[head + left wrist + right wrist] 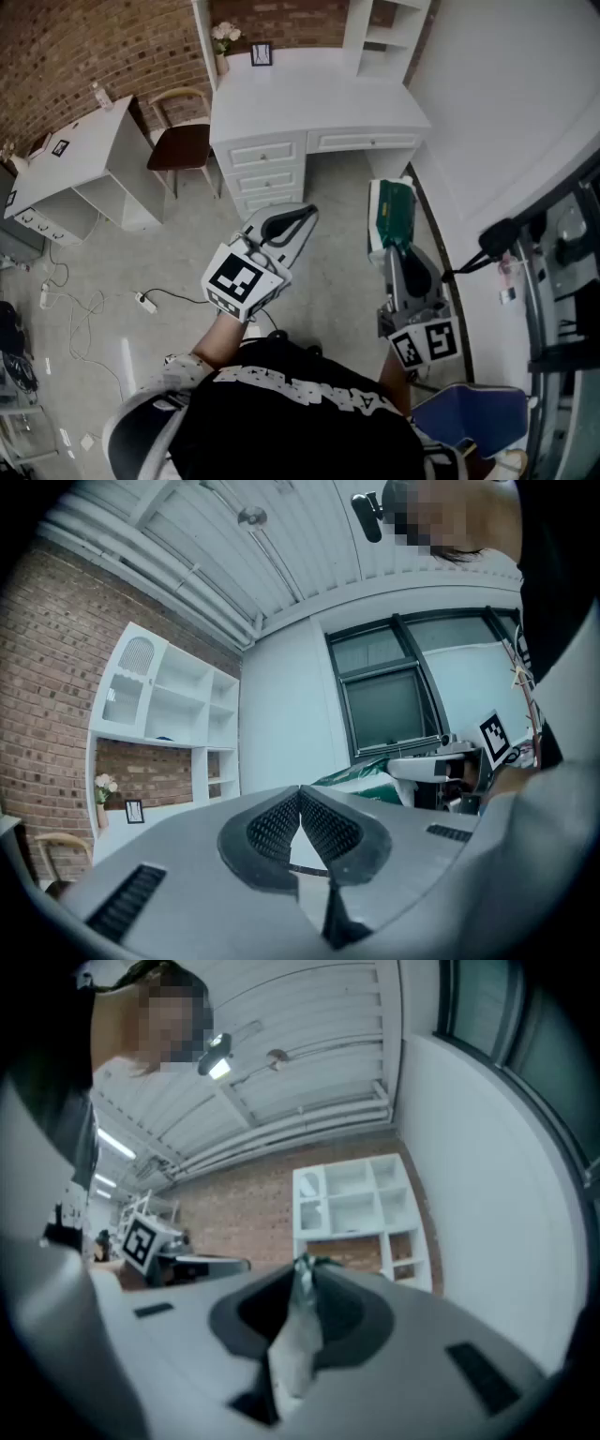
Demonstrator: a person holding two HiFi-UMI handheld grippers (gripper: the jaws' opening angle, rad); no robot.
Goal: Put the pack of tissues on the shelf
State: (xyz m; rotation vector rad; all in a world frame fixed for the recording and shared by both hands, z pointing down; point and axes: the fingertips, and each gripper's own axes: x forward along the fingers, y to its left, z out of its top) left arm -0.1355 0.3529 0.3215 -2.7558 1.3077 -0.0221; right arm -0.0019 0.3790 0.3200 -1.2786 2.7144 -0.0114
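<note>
Near end of pack of tissues (394,211) hidden under right gripper (397,247); its print too small to read. Right gripper view blurred: pack only a pale smear between the jaws. Shelf (386,37) cut off by head view's top edge.

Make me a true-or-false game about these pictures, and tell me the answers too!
1. The right gripper holds the pack of tissues. True.
2. The left gripper holds a cup. False: its jaws are shut on nothing.
3. The pack of tissues lies on the shelf. False: it is in the right gripper, out in front of the white desk.
4. A chair stands beside the white desk. True.
5. The top of the white desk is bare. False: flowers and a small picture frame stand at its back.
</note>
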